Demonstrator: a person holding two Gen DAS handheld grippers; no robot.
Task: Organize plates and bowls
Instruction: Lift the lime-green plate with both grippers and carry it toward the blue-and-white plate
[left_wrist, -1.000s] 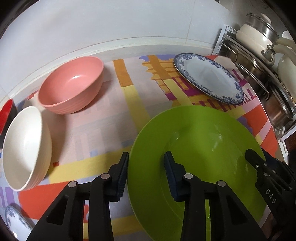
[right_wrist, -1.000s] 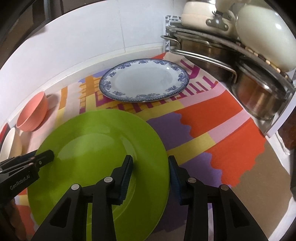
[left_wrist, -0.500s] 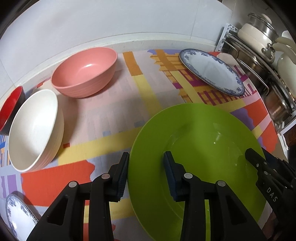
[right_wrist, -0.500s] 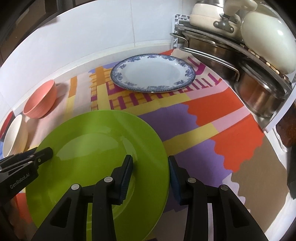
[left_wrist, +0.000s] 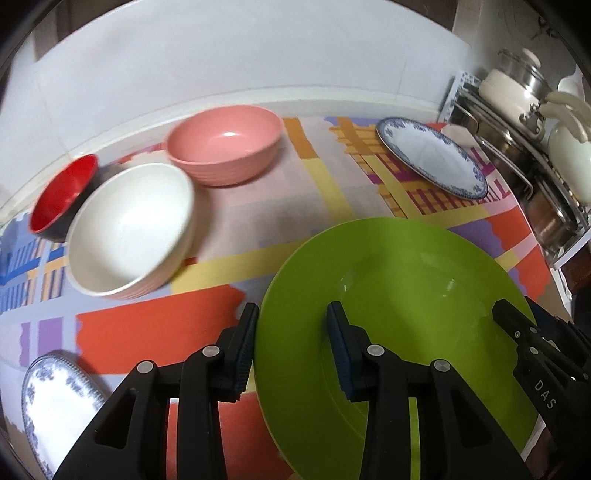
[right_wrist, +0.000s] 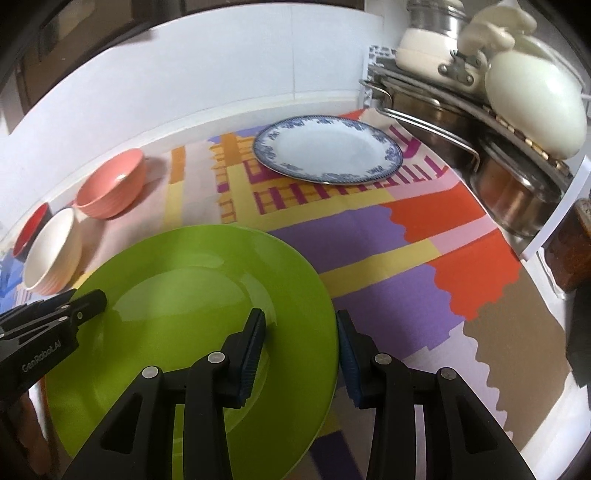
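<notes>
A large green plate (left_wrist: 399, 288) hangs a little above the patterned cloth, carried between both grippers. My left gripper (left_wrist: 291, 314) is shut on its left rim, one pad under the edge and one on the inner face. My right gripper (right_wrist: 300, 321) is shut on the opposite rim of the green plate (right_wrist: 192, 295). Each gripper shows at the edge of the other's view: the right gripper (left_wrist: 509, 317) and the left gripper (right_wrist: 92, 299). A blue-rimmed white plate (right_wrist: 328, 153) lies flat at the back right.
A pink bowl (left_wrist: 225, 144), a white bowl (left_wrist: 129, 225) and a red bowl (left_wrist: 62, 195) stand at the back left. A small blue-patterned plate (left_wrist: 59, 398) lies at the near left. A rack of steel pots (right_wrist: 498, 147) fills the right side, with a white wall behind.
Both grippers have drawn back from the wall with the green plate and risen slightly. The red bowl and the small near-left plate have come into the left wrist view.
</notes>
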